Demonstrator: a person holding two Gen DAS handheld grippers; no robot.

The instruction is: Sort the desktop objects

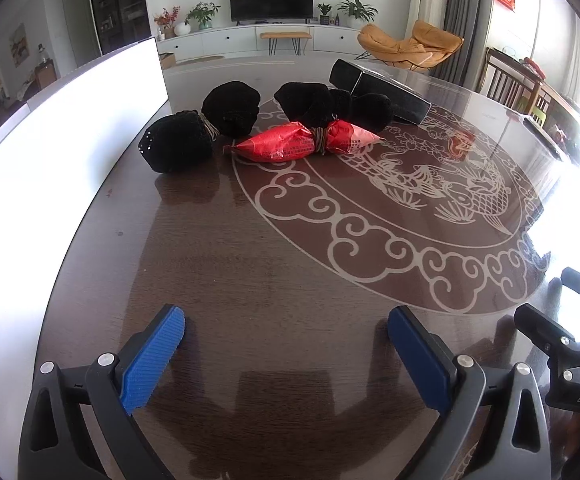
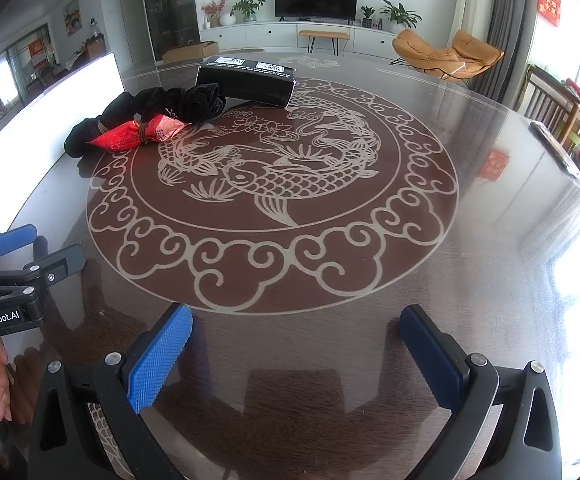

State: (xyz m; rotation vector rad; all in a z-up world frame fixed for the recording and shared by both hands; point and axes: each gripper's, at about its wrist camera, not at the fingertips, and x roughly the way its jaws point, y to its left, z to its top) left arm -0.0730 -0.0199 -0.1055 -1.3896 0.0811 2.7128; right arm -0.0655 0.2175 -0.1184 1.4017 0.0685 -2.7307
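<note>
Black box (image 2: 245,82) lies shut beside 2 black bundles (image 1: 201,128).

red bundle (image 1: 306,142), black bundles (image 1: 177,144), fish-patterned table (image 2: 273,184)

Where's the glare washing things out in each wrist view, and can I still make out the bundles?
Left wrist view: the white panel is blown out, glare at far right; the red bundle and black bundles stay sharp. Right wrist view: window glare bleaches the table at right; bundles and black box are small, bent by fisheye, yet readable.
</note>
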